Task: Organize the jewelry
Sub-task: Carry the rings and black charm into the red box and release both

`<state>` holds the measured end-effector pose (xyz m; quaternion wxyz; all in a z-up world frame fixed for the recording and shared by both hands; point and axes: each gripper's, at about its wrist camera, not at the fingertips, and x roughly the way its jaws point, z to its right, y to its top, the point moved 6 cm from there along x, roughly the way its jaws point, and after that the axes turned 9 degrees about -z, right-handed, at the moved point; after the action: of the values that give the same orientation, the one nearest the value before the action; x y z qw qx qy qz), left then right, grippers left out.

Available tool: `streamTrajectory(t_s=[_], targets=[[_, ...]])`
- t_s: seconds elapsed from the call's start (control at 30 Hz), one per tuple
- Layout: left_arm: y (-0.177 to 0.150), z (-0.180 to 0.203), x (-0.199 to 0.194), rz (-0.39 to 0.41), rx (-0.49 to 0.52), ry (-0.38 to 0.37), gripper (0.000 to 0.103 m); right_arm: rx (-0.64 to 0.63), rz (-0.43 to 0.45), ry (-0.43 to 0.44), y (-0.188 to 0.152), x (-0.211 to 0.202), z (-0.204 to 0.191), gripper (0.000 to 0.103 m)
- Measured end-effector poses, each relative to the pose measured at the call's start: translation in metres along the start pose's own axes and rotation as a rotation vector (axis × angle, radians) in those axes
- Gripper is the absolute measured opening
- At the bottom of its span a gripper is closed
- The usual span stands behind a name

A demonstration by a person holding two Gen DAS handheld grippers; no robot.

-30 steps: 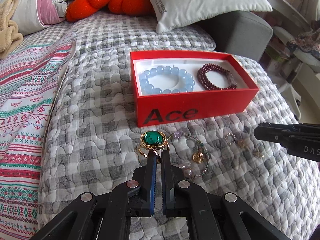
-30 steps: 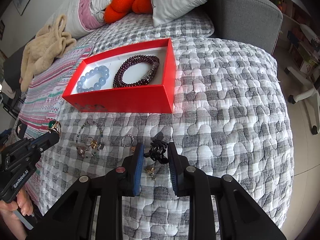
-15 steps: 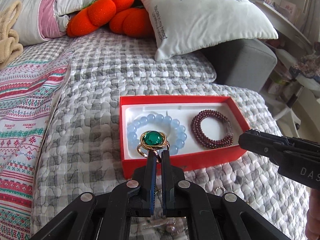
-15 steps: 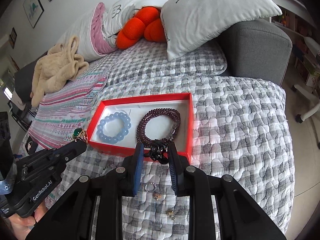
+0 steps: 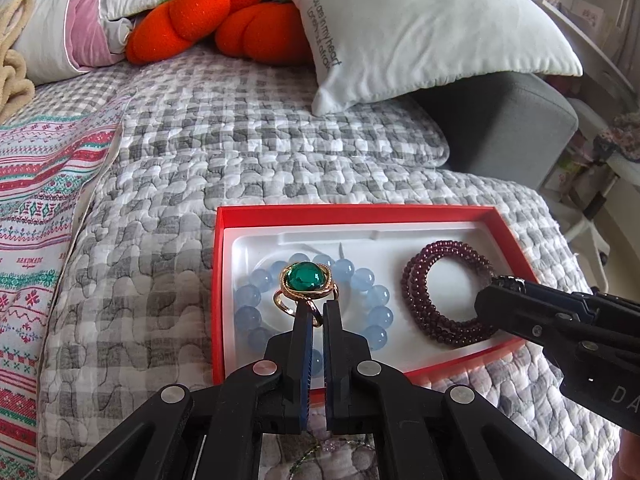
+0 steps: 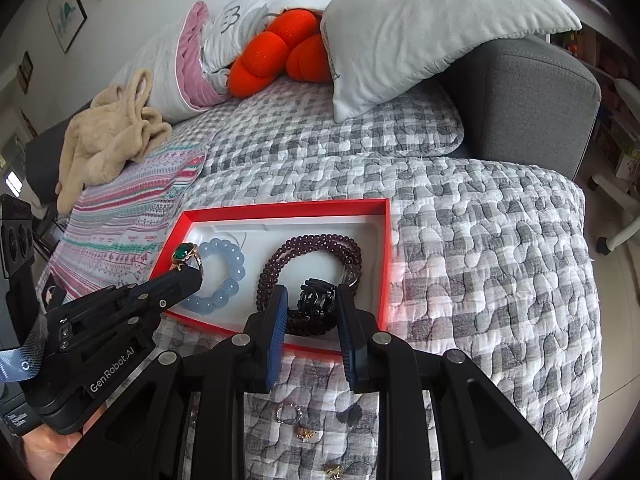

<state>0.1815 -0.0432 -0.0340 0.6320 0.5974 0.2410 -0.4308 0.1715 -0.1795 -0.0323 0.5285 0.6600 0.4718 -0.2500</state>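
The green ring (image 5: 306, 285) has been carried up off the quilt (image 5: 168, 184) and now hangs over the blue bracelet (image 5: 372, 300) in the red box (image 5: 356, 213), pinched in the left gripper (image 5: 315, 312). Beside it, the right gripper (image 6: 310, 306) has brought a black piece (image 6: 318, 298) over the garnet beads (image 6: 316, 242). Both look ready to release.

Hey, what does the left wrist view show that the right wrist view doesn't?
Only the left wrist view shows the black lettering on the white pillow. Only the right wrist view shows the beige plush blanket, the framed wall pictures and the black clip in the right tool. Both share the red box, blue bead bracelet, dark red bead bracelet and green-stone gold ring held by the left tool.
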Motion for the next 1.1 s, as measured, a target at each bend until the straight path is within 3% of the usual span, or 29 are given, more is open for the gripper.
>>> streamTrajectory(t_s=[0.1,0.23,0.4,0.47,0.53,0.67,0.83,0.93,1.1], targets=[[-0.001,0.002,-0.001,0.001,0.015,-0.002,0.001,-0.005,0.001,-0.001,0.002,0.001,0.0,0.026],[-0.003,0.004,-0.009,0.002,0.032,-0.002,0.016,-0.017,0.0,-0.004,0.005,0.004,-0.001,0.026],[-0.008,0.002,-0.022,0.008,0.043,0.005,0.021,-0.029,0.006,0.008,0.007,0.004,-0.005,0.026],[-0.01,0.001,-0.029,0.015,0.051,0.007,0.027,-0.028,0.002,0.022,0.009,0.004,-0.007,0.027],[-0.012,0.001,-0.036,0.02,0.06,0.02,0.045,-0.024,0.005,0.034,0.01,0.002,-0.009,0.029],[-0.022,-0.003,-0.046,0.004,0.062,0.018,0.054,-0.022,0.008,0.041,0.005,-0.009,-0.011,0.039],[-0.041,-0.014,-0.049,-0.041,0.024,0.026,0.077,-0.048,-0.013,-0.01,-0.013,-0.025,-0.005,0.047],[-0.054,-0.021,-0.046,-0.074,0.01,0.059,0.082,-0.043,-0.045,-0.047,-0.027,-0.03,0.004,0.056],[-0.077,-0.027,-0.035,-0.139,0.02,0.095,0.082,-0.047,-0.122,-0.119,-0.057,-0.031,0.017,0.057]])
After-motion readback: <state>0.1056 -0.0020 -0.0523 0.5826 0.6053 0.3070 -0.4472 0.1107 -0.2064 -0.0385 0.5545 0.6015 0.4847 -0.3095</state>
